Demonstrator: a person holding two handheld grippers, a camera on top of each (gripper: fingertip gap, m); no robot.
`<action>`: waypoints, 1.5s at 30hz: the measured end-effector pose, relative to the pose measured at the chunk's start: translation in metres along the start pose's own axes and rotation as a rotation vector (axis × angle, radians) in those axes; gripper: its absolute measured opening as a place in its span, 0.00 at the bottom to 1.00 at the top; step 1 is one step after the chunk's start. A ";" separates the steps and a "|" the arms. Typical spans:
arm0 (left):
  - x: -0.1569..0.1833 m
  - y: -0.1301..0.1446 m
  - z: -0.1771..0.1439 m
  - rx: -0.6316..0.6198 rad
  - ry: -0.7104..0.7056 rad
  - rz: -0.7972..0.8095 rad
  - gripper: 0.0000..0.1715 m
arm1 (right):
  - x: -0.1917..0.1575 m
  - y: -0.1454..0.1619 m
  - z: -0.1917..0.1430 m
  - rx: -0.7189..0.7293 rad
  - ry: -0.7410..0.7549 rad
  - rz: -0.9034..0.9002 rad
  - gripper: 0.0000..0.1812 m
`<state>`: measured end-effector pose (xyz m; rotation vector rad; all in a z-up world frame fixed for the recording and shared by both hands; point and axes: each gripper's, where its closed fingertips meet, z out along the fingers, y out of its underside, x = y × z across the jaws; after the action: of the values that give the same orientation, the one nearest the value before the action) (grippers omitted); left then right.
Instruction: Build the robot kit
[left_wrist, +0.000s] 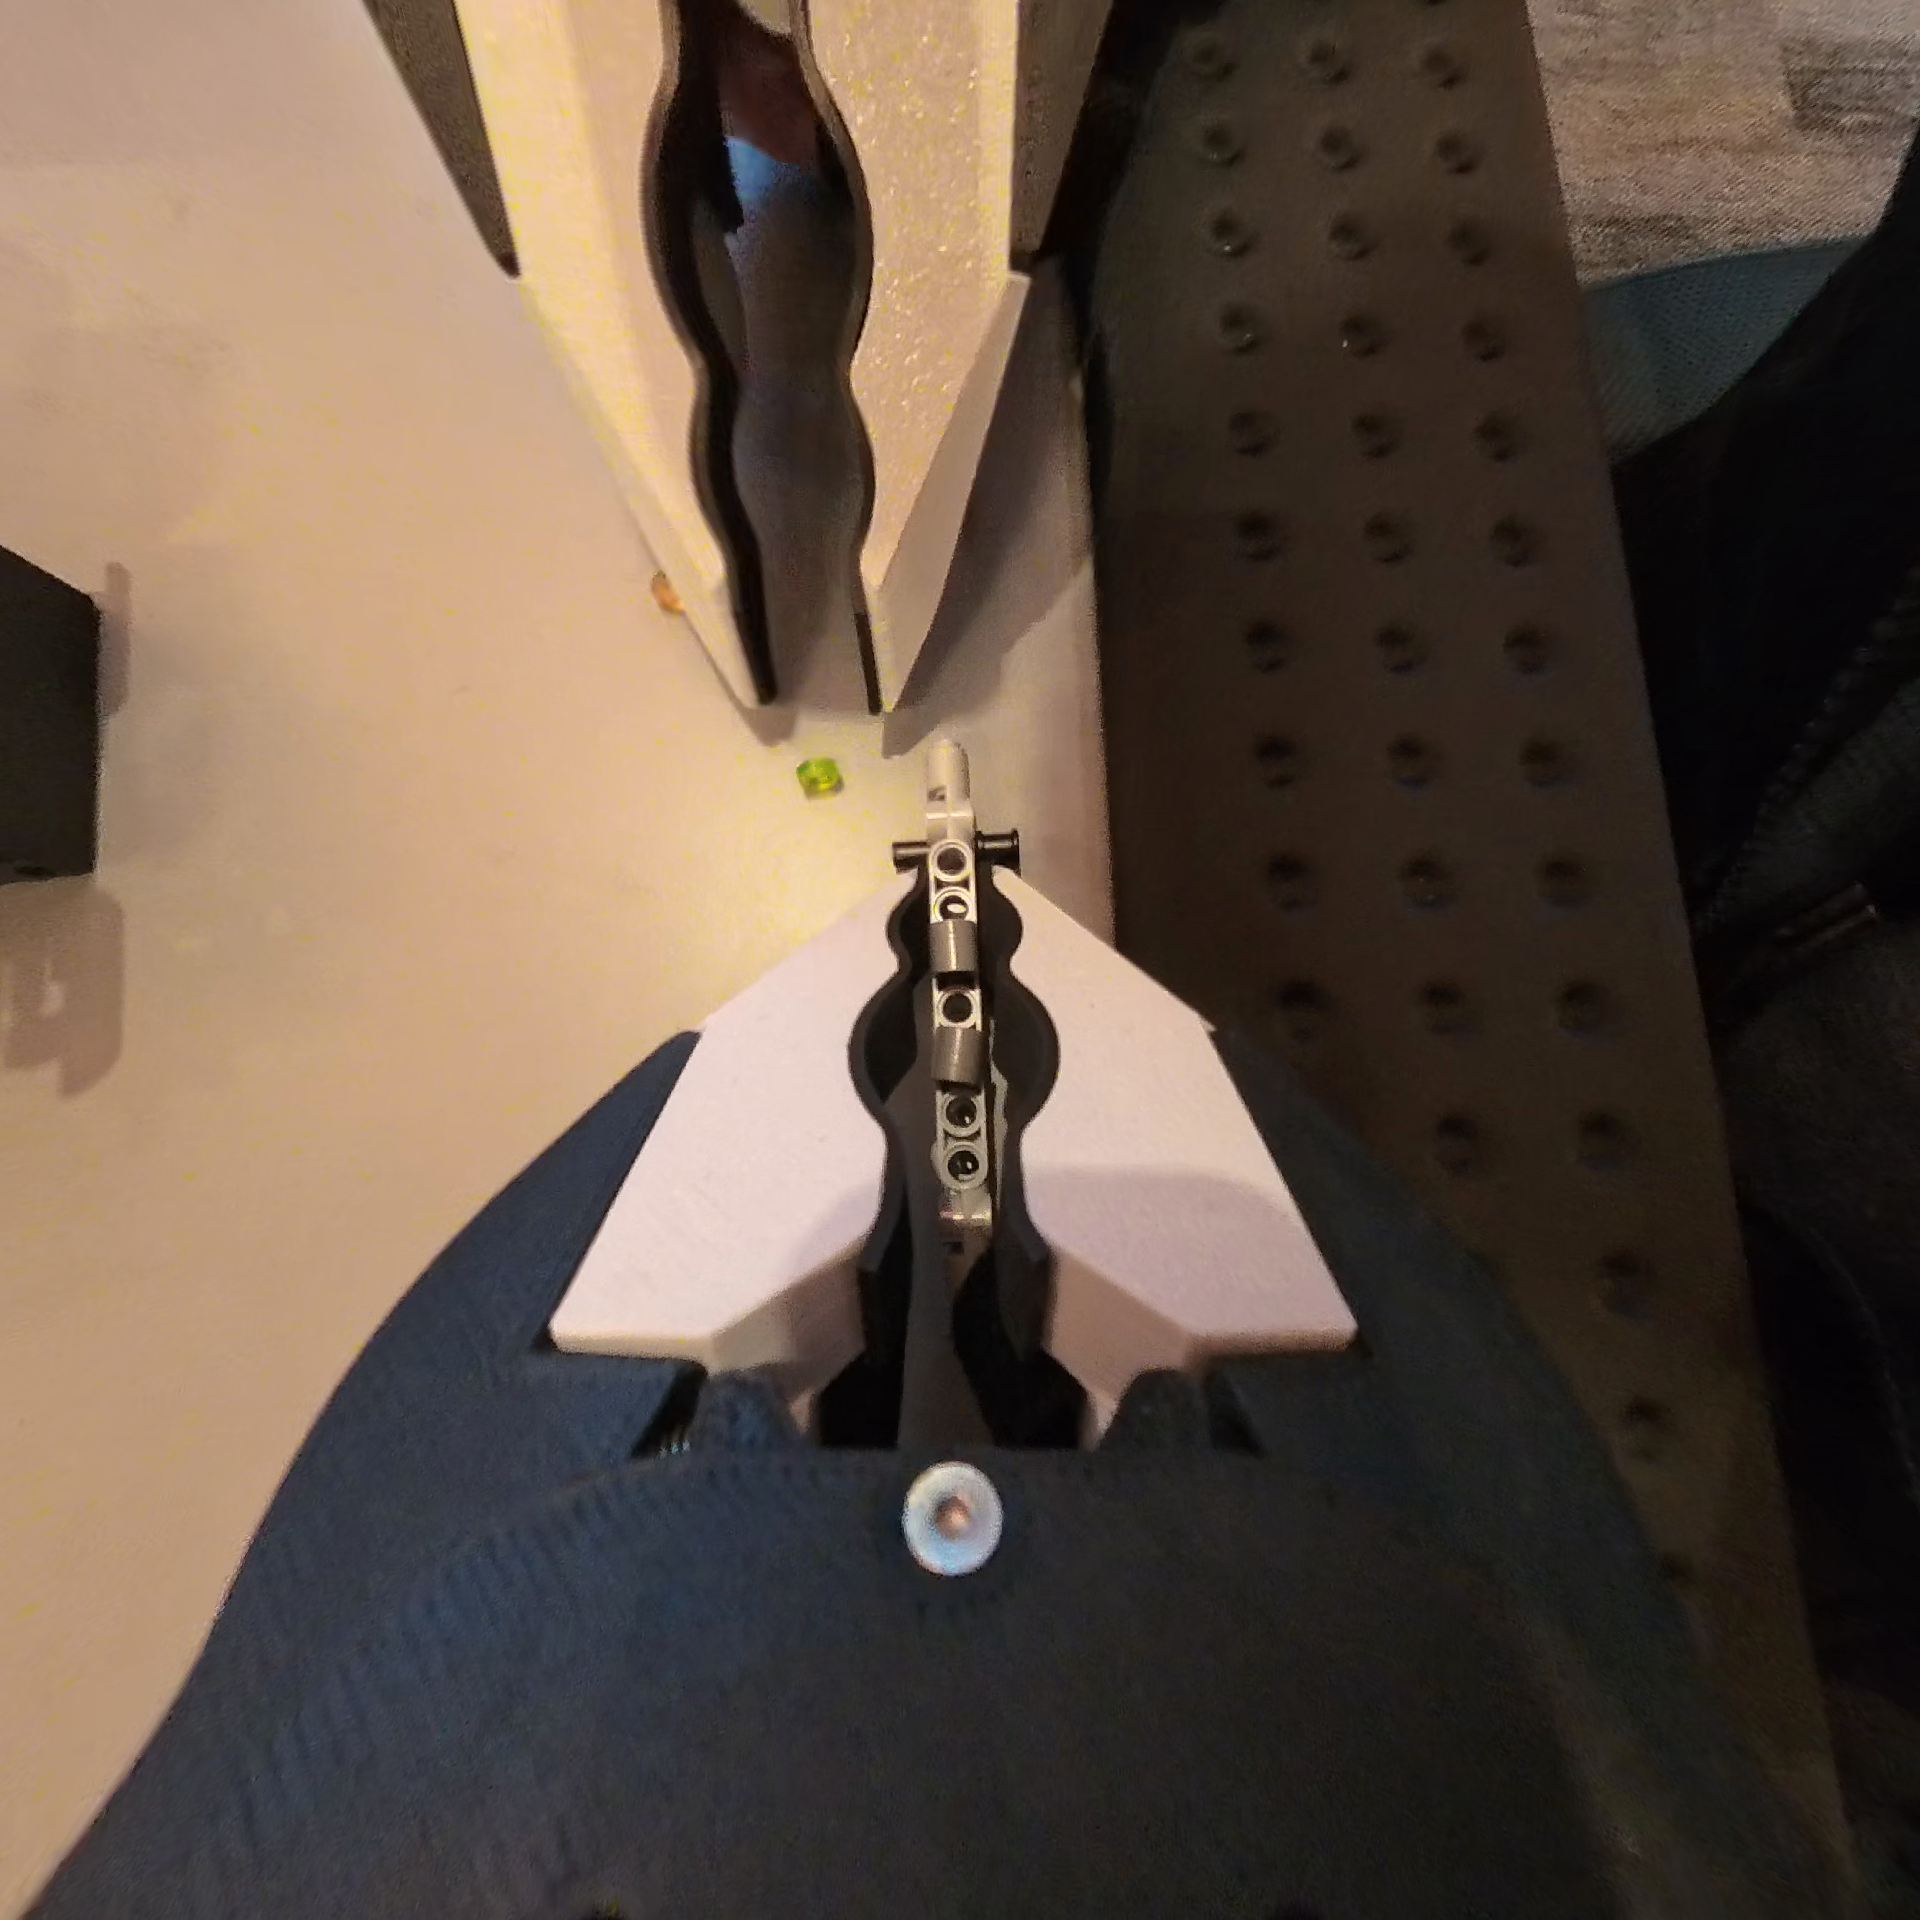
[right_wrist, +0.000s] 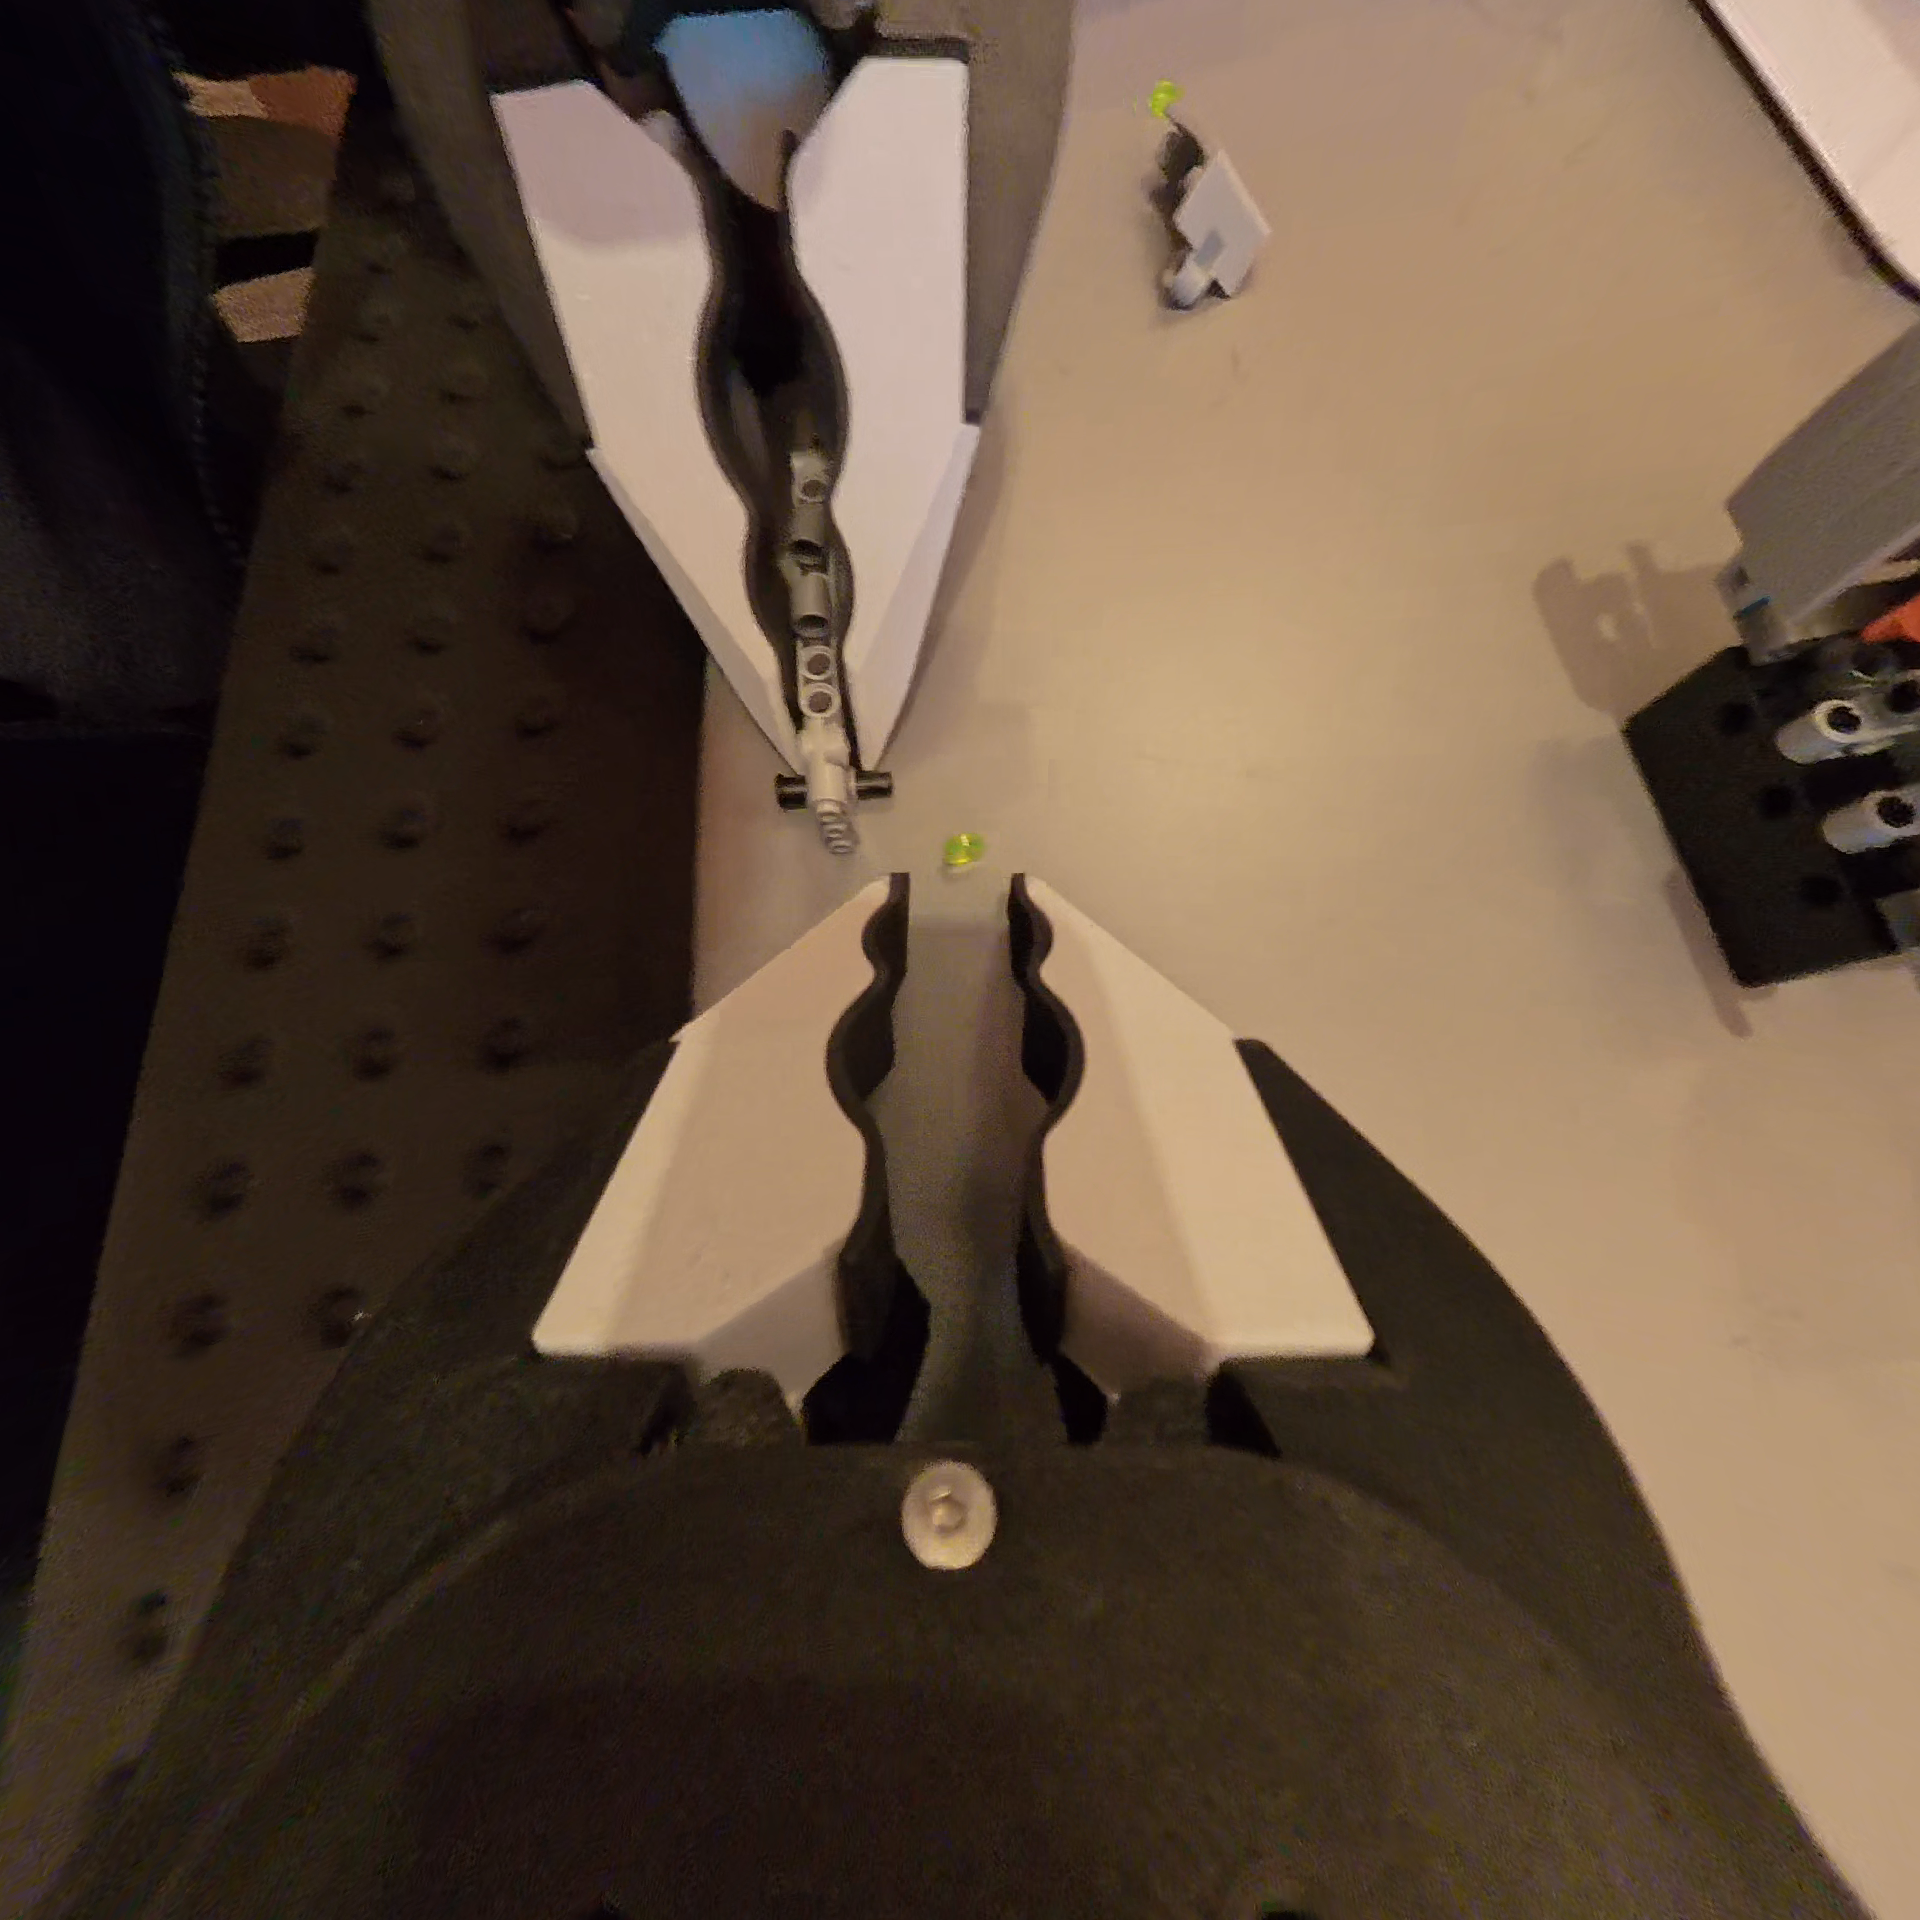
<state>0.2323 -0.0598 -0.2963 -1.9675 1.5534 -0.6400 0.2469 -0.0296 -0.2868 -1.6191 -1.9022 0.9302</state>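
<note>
On the table (right_wrist: 1351, 1039), left tool (left_wrist: 954, 883) grips grey beam (left_wrist: 958, 997); right tool (right_wrist: 958, 883) gapes.

Grey beam assembly (left_wrist: 958, 997) in left claw (left_wrist: 954, 883)

You work over a smooth cream tabletop (right_wrist: 1351, 727) under warm light, soft shadows, a black studded rubber mat (left_wrist: 1403, 727) along its edge, grey patterned floor (left_wrist: 1714, 104) beyond it.

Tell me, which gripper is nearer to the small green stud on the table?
Right. The right gripper is open just before the green stud; the left gripper, shut on the grey beam assembly, is slightly farther, beside it.
</note>
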 end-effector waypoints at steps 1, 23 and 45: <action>-0.002 0.002 -0.002 -0.006 -0.011 -0.001 0.03 | 0.004 0.001 0.002 -0.011 0.009 0.010 0.09; -0.022 0.006 -0.007 0.020 -0.062 -0.079 0.03 | 0.005 0.001 0.010 -0.040 -0.025 -0.043 0.05; -0.024 0.006 -0.007 0.025 -0.068 -0.083 0.03 | 0.007 0.003 0.008 -0.045 -0.008 -0.058 0.01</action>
<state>0.2184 -0.0384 -0.2958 -2.0224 1.4234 -0.6159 0.2413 -0.0245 -0.2948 -1.5791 -1.9778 0.8776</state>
